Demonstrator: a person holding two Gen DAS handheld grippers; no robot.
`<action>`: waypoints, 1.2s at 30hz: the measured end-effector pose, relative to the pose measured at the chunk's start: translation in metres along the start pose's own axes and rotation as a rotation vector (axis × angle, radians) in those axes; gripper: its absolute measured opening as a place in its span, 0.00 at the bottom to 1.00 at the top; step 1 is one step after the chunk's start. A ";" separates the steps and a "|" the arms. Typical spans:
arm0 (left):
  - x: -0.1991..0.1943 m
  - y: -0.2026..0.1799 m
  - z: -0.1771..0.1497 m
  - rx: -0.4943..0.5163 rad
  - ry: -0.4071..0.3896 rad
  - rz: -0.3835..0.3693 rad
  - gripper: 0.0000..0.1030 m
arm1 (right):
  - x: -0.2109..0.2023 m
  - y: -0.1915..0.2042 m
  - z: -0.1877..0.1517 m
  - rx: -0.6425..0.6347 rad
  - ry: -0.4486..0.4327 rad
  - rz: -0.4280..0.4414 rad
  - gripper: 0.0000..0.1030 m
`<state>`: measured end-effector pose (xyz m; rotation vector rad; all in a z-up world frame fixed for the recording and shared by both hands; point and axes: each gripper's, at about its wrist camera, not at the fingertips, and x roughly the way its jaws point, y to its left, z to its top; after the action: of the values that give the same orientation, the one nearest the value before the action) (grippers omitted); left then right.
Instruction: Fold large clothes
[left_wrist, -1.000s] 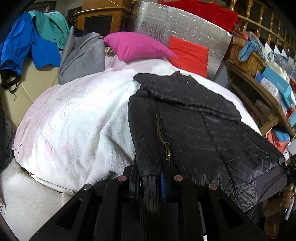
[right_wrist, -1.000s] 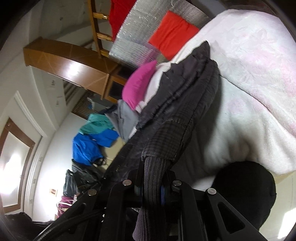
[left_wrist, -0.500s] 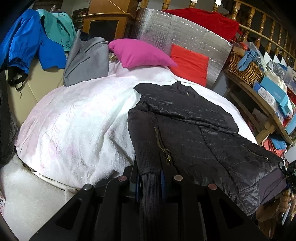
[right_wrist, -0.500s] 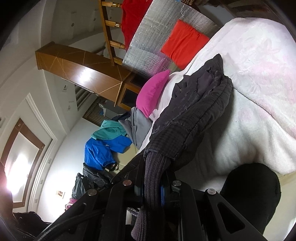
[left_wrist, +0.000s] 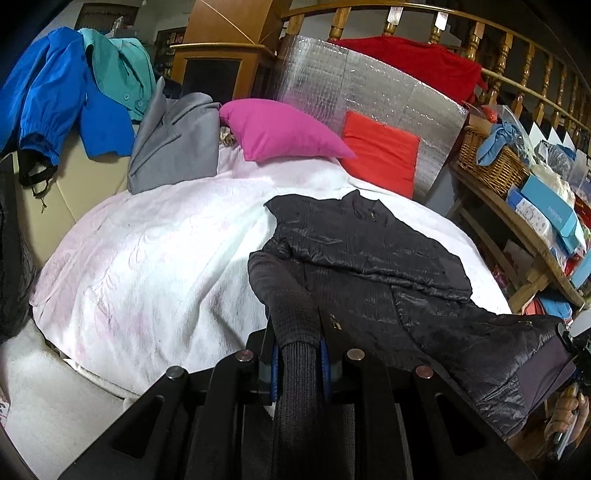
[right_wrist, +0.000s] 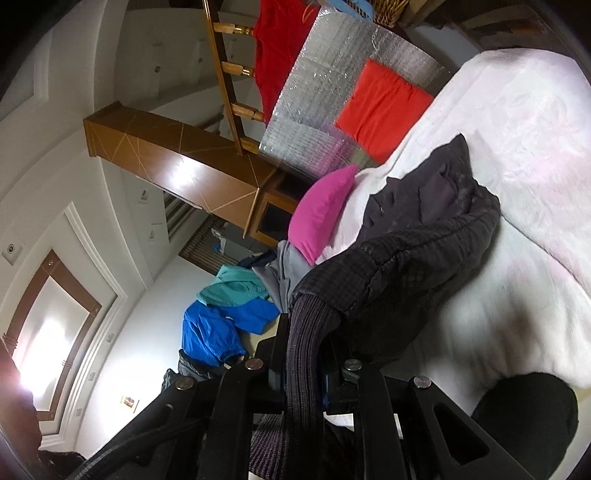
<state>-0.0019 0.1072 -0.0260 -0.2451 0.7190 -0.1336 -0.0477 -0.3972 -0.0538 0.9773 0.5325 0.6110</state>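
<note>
Both my grippers pinch the dark jacket's hem and have lifted it since a second ago.

My left gripper (left_wrist: 297, 363) is clamped on the ribbed hem (left_wrist: 295, 373) of the dark jacket (left_wrist: 373, 266), and my right gripper (right_wrist: 306, 373) is pressed tight on the same ribbed band at the other corner. The jacket's collar end lies on the white blanket (left_wrist: 147, 258) over the bed. Compared with a second ago, the lower part of the jacket has risen off the blanket and bunches toward me. In the left view the pink pillow (left_wrist: 280, 129) and the red cushion (left_wrist: 380, 151) sit lower in frame, and more of the wooden railing (left_wrist: 498, 62) shows. In the right view the pink pillow sits further right in frame.
</note>
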 end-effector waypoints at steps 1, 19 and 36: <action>-0.001 0.000 -0.001 0.000 -0.001 0.000 0.18 | -0.001 0.001 0.000 -0.002 0.000 0.000 0.12; -0.026 0.005 -0.014 0.010 -0.022 -0.011 0.18 | -0.019 0.011 -0.007 -0.033 -0.010 -0.027 0.12; -0.029 0.004 -0.009 0.037 -0.011 -0.004 0.18 | -0.029 0.003 -0.006 -0.023 -0.004 -0.027 0.12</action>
<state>-0.0294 0.1155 -0.0147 -0.2116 0.7045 -0.1497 -0.0733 -0.4119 -0.0500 0.9483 0.5338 0.5897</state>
